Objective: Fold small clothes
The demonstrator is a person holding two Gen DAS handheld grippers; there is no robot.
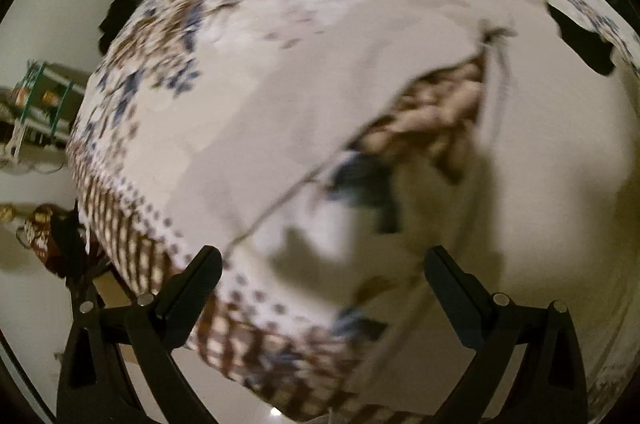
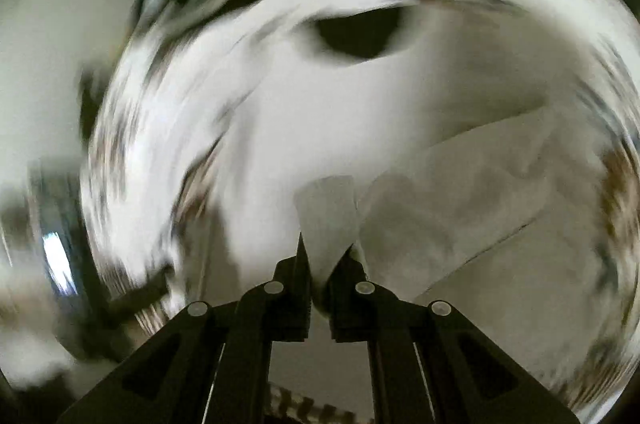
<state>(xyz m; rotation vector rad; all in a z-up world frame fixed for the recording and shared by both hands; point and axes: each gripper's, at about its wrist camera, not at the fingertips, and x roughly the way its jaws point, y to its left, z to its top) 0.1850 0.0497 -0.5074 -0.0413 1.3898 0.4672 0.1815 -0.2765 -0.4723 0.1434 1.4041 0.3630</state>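
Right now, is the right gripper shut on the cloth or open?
Shut on it: the right gripper has its fingers nearly together with a flap of the pale cloth pinched between them.

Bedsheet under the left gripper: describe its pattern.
The bedsheet is white with blue and brown floral print and a brown checked border, clearest in the left wrist view.
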